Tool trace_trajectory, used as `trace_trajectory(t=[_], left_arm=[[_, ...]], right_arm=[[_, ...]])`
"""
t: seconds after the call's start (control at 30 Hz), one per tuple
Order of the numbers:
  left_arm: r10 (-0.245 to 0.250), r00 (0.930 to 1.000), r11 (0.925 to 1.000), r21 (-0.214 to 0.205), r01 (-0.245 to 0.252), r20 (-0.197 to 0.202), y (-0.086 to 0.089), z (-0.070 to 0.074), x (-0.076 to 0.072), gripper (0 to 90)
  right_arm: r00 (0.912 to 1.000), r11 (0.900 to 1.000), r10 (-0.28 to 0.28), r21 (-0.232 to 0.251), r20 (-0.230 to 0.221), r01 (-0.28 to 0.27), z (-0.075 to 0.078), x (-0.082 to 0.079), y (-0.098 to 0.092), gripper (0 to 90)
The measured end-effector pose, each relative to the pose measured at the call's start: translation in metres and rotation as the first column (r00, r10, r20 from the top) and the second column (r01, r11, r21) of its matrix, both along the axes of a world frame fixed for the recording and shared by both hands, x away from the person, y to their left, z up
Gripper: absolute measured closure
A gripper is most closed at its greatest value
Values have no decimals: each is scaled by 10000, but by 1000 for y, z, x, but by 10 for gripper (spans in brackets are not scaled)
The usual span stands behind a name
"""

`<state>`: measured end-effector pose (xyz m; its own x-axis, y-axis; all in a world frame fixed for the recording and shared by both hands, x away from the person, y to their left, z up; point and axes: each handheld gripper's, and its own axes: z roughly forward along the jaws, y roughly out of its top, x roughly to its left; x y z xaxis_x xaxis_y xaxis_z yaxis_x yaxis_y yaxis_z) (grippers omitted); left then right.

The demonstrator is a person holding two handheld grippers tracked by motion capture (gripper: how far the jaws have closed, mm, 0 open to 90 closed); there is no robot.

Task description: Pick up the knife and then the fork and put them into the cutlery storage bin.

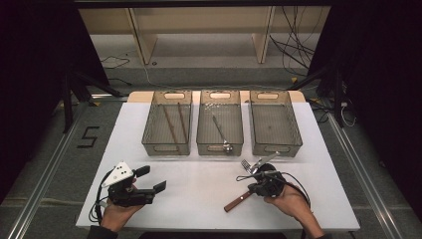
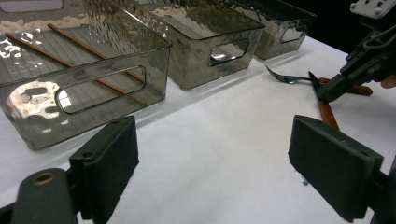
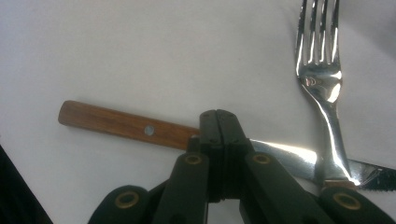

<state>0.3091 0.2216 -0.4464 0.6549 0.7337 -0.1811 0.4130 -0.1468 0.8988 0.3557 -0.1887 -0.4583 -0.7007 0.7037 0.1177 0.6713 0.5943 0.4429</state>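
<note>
A knife with a wooden handle (image 1: 235,202) (image 3: 121,125) lies on the white table (image 1: 199,194) at the front right. A metal fork (image 1: 245,164) (image 3: 322,79) lies across its blade. My right gripper (image 1: 251,188) (image 3: 218,119) is shut, jaws pressed together, tips over the spot where handle meets blade; whether they touch it I cannot tell. At the front left my left gripper (image 1: 151,179) (image 2: 215,163) is held open above bare table, nothing between its jaws. In the left gripper view the right gripper (image 2: 327,91) shows far off by the fork (image 2: 285,77).
Three clear bins stand in a row at the back of the table. Two chopsticks (image 1: 174,124) lie in the left bin (image 1: 149,134), a spoon (image 1: 219,130) in the middle bin (image 1: 200,134). The right bin (image 1: 297,134) looks empty. Cables trail on the floor beyond.
</note>
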Motion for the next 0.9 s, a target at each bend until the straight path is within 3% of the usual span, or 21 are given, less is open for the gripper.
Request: trace_trajectory(t=[0.03,0.1,0.2,0.27,0.3,0.33,0.4,0.47,0.5,0.53,0.6,0.63,0.67,0.7,0.73,0.77,0.87,0.9], left_arm=[[-1,10000,10000,3,1,-1,0,0,0,155],[11,10000,10000,8,-11,-5,0,0,0,155],[-8,10000,10000,18,8,33,0,0,-1,155],[16,10000,10000,-15,-16,4,1,0,-1,155],[25,10000,10000,-14,-25,-13,2,0,-1,155],[44,10000,10000,-36,-44,-33,2,-1,0,155],[39,10000,10000,-28,-39,-19,2,-1,-1,155],[17,10000,10000,9,-17,-16,1,0,0,155],[28,10000,10000,-28,-28,-24,0,-1,0,155],[24,10000,10000,-20,-24,-24,0,-1,0,155],[24,10000,10000,0,-24,-27,-1,0,0,155],[17,10000,10000,6,-17,-21,-1,0,0,155],[13,10000,10000,-5,-13,-22,-1,-1,0,155],[4,10000,10000,19,-3,-22,-1,-1,0,155],[-4,10000,10000,43,4,-29,-1,-1,0,155],[-14,10000,10000,34,14,-35,-1,-1,1,155],[33,10000,10000,-22,-33,-49,0,-1,0,155],[37,10000,10000,-25,-37,-44,0,-1,0,155]], right_arm=[[10000,10000,32,82,23,-32,1,-1,2,900],[9966,9944,410,1002,-721,-337,-1,-3,6,900],[9957,9960,881,189,-268,-876,2,-8,22,900],[9944,9943,1055,137,51,-1056,7,-8,23,900],[9921,9925,1218,-111,287,-1215,9,-7,23,900],[9884,9894,1439,-284,490,-1427,11,-7,22,900],[9698,9731,2266,-642,897,-2214,16,-6,22,766],[9412,9410,3281,-1151,806,-3182,21,-4,24,674],[9203,9200,3821,-1289,837,-3702,23,-5,26,653],[8900,8891,4483,-1439,826,-4345,25,-5,29,618],[8409,8318,5381,-1983,586,-5184,25,-8,38,544],[8276,8134,5599,-2157,388,-5402,24,-10,43,502],[8034,7809,5952,-2474,163,-5735,24,-9,46,488],[7875,7613,6163,-2590,41,-5945,23,-9,49,482],[7732,7443,6342,-2681,-33,-6117,22,-9,51,473],[7685,7374,6398,-2756,-80,-6167,20,-10,53,456],[7445,7030,6672,-3094,-247,-6403,19,-9,56,446],[7427,6983,6691,-3194,-267,-6406,18,-9,56,440]])
